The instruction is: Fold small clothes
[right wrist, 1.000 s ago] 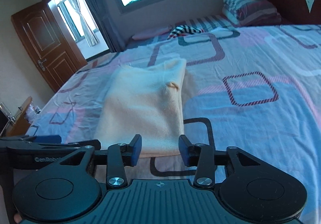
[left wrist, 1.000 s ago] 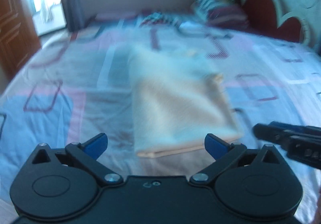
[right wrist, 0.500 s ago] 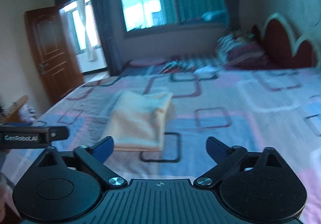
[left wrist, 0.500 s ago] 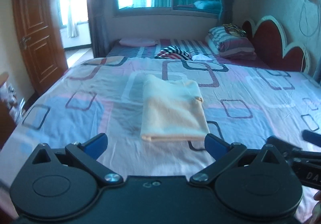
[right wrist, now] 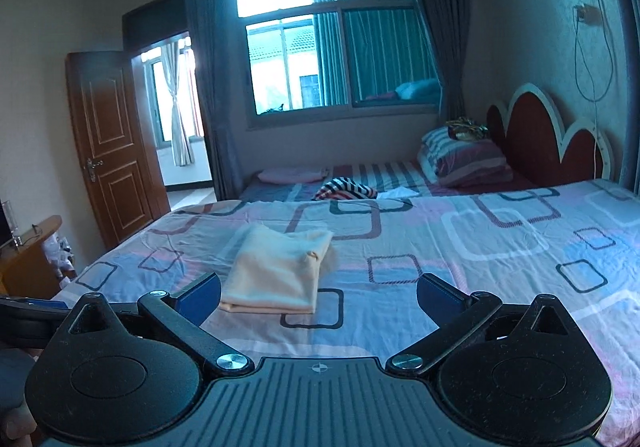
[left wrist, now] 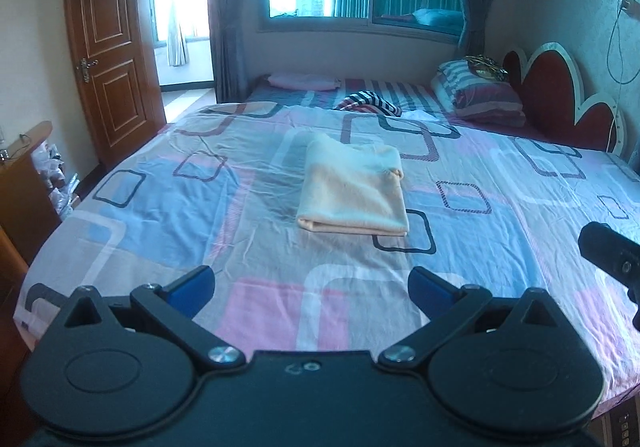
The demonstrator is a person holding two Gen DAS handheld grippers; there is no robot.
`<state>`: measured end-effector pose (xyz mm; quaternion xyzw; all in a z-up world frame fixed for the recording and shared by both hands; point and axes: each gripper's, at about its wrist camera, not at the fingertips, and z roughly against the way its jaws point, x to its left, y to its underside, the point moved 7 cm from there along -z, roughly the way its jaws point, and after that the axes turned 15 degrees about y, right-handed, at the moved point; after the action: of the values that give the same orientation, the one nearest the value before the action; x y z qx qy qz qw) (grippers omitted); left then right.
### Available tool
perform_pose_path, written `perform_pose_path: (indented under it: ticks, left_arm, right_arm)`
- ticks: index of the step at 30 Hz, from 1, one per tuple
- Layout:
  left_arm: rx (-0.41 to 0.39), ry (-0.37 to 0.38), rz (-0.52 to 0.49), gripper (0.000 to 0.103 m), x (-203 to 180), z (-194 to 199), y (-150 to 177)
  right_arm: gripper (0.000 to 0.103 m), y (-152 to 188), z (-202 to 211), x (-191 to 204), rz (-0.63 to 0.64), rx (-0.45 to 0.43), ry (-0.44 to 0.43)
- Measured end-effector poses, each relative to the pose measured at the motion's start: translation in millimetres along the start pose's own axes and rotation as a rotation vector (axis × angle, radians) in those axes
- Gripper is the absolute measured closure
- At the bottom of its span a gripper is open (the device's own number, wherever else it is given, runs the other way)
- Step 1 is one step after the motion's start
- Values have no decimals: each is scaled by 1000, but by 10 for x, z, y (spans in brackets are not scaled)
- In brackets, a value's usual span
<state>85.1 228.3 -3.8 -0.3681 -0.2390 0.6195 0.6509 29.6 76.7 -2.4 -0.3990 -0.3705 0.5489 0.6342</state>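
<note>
1. Two claws hung above the bed (left wrist: 280, 311), both with their fingers spread wide and nothing in them.
2. One was the left gripper (left wrist: 311, 286); the other was the right gripper (right wrist: 319, 290).
3. A small cream cloth (left wrist: 354, 189) lay folded flat on the patterned sheet, out past both claws and touching neither.
4. Striped pillows (right wrist: 464, 159) sat by the red headboard (right wrist: 548, 139).

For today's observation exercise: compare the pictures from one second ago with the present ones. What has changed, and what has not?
Both tools pulled back and up from the folded cream garment. The right tool, nearly closed before, now stands open; the left tool was open throughout. Neither holds anything. The garment lies folded on the bedsheet as before.
</note>
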Motion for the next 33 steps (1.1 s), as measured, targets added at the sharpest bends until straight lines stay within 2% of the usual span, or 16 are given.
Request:
perform_pose_path:
  ticks: [6,33]
  left_arm:
    - [-23,-24,-1,1,-4,135,8]
    - [-21,-33,-19,1,-3,151,-4]
  right_arm:
    - [0,24,55,20,3,-1,-24]
    - [0,49,33,-72,-8,10,-43]
